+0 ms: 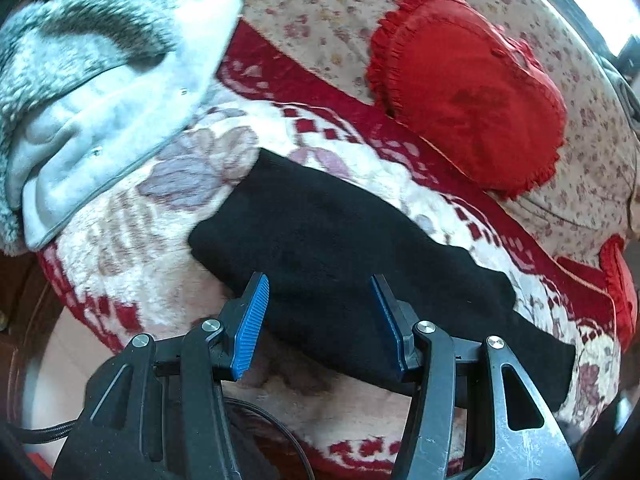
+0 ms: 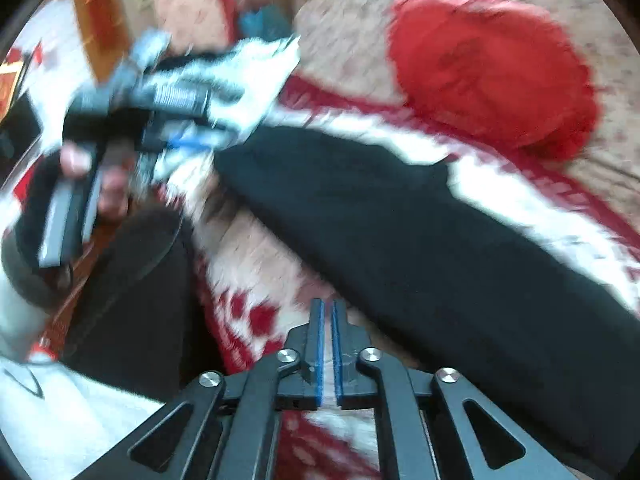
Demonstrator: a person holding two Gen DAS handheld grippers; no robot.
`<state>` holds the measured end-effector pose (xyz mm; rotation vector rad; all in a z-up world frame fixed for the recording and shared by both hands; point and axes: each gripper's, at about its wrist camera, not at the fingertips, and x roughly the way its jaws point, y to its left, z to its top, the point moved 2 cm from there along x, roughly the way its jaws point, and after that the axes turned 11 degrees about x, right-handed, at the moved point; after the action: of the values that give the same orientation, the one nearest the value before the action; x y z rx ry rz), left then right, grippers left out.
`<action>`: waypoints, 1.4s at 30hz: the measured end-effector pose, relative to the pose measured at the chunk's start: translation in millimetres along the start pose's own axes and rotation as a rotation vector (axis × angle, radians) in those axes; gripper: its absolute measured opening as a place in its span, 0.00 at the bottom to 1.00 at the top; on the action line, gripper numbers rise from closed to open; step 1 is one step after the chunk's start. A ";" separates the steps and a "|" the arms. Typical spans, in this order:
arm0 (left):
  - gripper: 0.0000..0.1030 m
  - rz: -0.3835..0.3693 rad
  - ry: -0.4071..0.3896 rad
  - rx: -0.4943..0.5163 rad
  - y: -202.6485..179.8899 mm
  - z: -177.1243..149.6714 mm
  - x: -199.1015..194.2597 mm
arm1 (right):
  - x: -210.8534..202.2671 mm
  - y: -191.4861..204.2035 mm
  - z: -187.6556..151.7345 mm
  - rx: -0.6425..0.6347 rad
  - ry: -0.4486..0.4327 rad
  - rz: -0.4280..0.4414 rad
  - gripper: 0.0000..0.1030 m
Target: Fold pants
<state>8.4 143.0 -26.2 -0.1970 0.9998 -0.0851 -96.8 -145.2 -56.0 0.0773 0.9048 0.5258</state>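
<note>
Pants point(image 1: 340, 264), black, lie as a long folded band across the fleece blanket point(image 1: 132, 240), running diagonally from near the grey garment point(image 1: 100, 92) toward the lower right. Left gripper point(image 1: 320, 320): jaws wide apart, hovering over the near edge of the pants, nothing between the blue pads point(image 1: 250, 328). Right gripper point(image 2: 327, 344): jaws nearly together with only a thin slit, gripping nothing, just beside the band's near edge over the blanket; this view is motion-blurred. Red ruffled cushion point(image 1: 468, 92) sits beyond the pants on the floral sheet point(image 1: 320, 12).
</note>
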 end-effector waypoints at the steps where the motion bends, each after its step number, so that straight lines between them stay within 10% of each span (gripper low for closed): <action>1: 0.50 -0.009 -0.001 0.010 -6.6 -0.2 0.5 | -7.3 -5.8 1.3 0.012 -0.017 -0.019 0.06; 4: 0.50 -0.048 0.013 0.064 -34.1 -3.3 4.5 | -32.2 -39.9 -0.7 0.082 -0.067 -0.107 0.32; 20: 0.50 -0.170 0.125 0.425 -199.2 -43.1 39.9 | -46.6 -94.4 -36.6 0.112 -0.016 -0.303 0.32; 35: 0.50 -0.170 0.163 0.529 -247.1 -60.3 54.1 | -44.4 -102.7 -43.1 -0.040 0.043 -0.382 0.32; 42: 0.50 -0.161 0.163 0.542 -253.1 -60.7 53.4 | -56.3 -113.6 -36.3 0.087 0.017 -0.257 0.05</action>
<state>-9.0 -121.0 -50.7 0.2308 1.0855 -0.5188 -107.1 -276.1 -69.4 0.0348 0.9388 0.2484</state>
